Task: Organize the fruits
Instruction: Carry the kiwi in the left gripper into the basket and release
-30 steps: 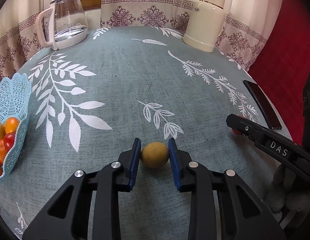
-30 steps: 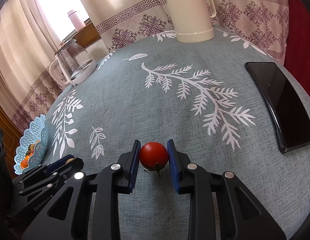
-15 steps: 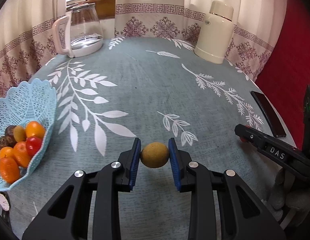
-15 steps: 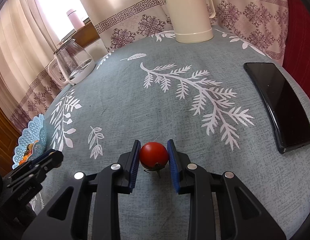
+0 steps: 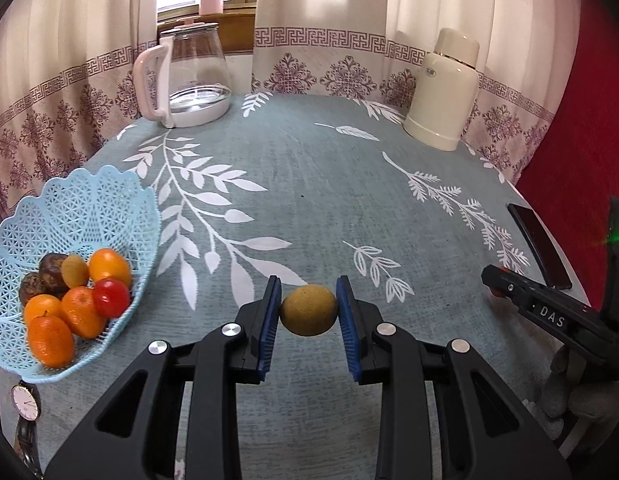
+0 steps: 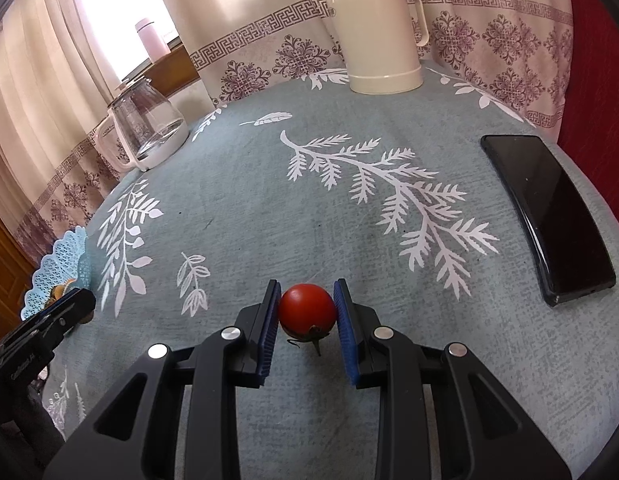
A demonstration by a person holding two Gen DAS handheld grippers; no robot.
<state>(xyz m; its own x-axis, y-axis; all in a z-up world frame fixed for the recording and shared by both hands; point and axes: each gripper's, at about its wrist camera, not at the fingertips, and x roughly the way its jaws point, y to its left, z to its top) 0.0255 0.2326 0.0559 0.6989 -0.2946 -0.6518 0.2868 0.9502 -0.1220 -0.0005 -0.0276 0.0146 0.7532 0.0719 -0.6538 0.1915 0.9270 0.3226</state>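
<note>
Holding one fruit per gripper: my left gripper (image 5: pixel 308 312) pinches a brown fruit (image 5: pixel 308 310) right of the basket (image 5: pixel 89 208), my right gripper (image 6: pixel 307 312) pinches a tomato (image 6: pixel 307 308) farther right. Basket already holds several; these two remain.

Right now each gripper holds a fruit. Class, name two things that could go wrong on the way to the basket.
1. The yellow-brown fruit is round and pinched only at its sides by the left gripper, so it could slip out and roll across the tablecloth.
2. The blue basket is already crowded, so a dropped fruit might bounce out.
3. The right gripper could bruise the soft tomato if its jaws squeeze harder.
</note>
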